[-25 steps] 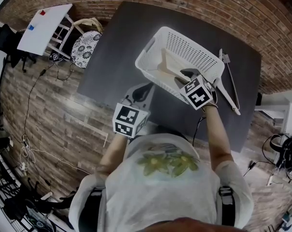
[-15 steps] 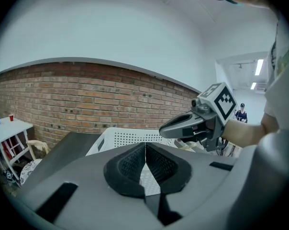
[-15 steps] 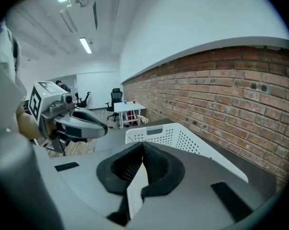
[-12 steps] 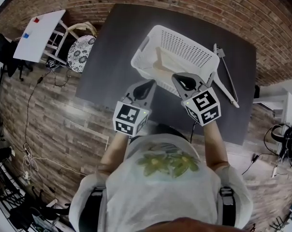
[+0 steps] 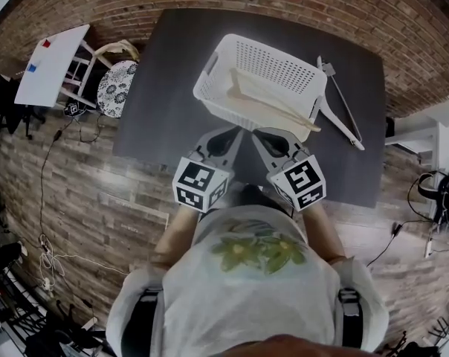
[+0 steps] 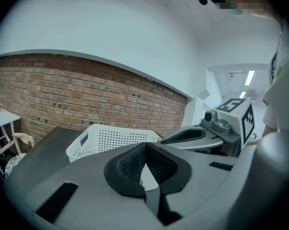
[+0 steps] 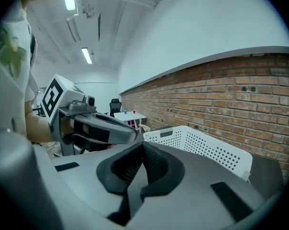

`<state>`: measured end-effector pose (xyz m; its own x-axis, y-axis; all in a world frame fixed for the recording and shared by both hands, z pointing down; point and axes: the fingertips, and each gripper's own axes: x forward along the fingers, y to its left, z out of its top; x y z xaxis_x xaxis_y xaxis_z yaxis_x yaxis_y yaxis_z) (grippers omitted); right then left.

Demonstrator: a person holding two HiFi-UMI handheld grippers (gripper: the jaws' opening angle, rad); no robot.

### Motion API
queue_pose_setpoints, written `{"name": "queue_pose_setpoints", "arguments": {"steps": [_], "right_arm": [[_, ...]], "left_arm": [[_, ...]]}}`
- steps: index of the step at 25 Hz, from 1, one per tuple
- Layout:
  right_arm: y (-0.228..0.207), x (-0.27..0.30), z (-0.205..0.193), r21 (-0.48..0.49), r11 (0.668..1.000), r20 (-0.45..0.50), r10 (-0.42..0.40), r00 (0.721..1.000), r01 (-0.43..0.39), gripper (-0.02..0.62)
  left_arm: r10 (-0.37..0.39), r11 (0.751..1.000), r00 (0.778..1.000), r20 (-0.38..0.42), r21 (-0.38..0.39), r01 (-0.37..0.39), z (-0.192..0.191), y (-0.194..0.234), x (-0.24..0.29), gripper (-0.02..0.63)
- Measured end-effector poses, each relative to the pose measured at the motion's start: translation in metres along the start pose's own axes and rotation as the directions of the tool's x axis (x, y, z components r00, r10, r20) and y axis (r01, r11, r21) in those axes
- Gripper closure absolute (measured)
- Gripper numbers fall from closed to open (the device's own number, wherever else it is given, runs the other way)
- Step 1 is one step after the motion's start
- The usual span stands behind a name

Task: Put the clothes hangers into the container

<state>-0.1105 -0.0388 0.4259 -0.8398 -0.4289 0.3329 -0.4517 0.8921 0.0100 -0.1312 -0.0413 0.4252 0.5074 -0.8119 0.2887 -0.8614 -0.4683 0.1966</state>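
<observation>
The left gripper [image 6: 145,147] has its 2 ribbed black pads pressed together with nothing between them, and the right gripper [image 7: 143,147] is closed and empty in the same way. In the head view both hang side by side over the near edge of the dark, matte table [image 5: 172,65], left gripper [image 5: 223,141] and right gripper [image 5: 273,141] alike pointing toward the white basket [image 5: 210,76]. The basket is a rectangular plastic one with perforated walls and stands mid-table. 1 cream hanger [image 5: 273,103], apparently wood, lies slantwise inside it, with 1 end propped over the rim at the corner nearest the right gripper. A 2nd, pale hanger [image 5: 336,110] lies flat on the table just beside the basket, toward the right edge, so the task looks about half done. That hanger is probably light and stiff, with thin arms that could pivot or slip in a grip taken near a tip. Taking it on the thicker arm close to the neck should carry it more steadily, and its length will likely need angling to clear the rim.
</observation>
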Motion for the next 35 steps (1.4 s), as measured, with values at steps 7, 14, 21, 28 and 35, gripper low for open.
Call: {"name": "queue_pose_setpoints", "arguments": {"steps": [7, 14, 21, 28, 35], "right_arm": [[0.019, -0.015, -0.003, 0.016, 0.999, 0.007, -0.029, 1.0, 0.029, 0.565], [0.037, -0.035, -0.01, 0.037, 0.998, 0.023, -0.056, 0.998, 0.055, 0.565], [0.067, -0.054, -0.02, 0.078, 0.994, 0.027, -0.075, 0.997, 0.072, 0.565], [0.075, -0.088, -0.025, 0.177, 0.973, 0.094, -0.166, 0.982, 0.148, 0.563], [0.072, -0.113, -0.043, 0.181, 0.954, 0.049, -0.25, 0.967, 0.237, 0.563]], "left_arm": [[-0.033, 0.999, 0.999, 0.012, 0.03, 0.032, -0.004, -0.021, -0.015, 0.577], [-0.054, 0.999, 0.998, 0.016, 0.001, 0.054, -0.014, -0.039, -0.032, 0.577], [-0.112, 0.994, 0.994, -0.009, 0.004, 0.112, -0.029, -0.067, -0.053, 0.577], [-0.171, 0.984, 0.985, -0.031, 0.044, 0.172, -0.041, -0.093, -0.065, 0.577], [-0.223, 0.973, 0.975, 0.025, 0.063, 0.221, -0.035, -0.112, -0.071, 0.577]]}}
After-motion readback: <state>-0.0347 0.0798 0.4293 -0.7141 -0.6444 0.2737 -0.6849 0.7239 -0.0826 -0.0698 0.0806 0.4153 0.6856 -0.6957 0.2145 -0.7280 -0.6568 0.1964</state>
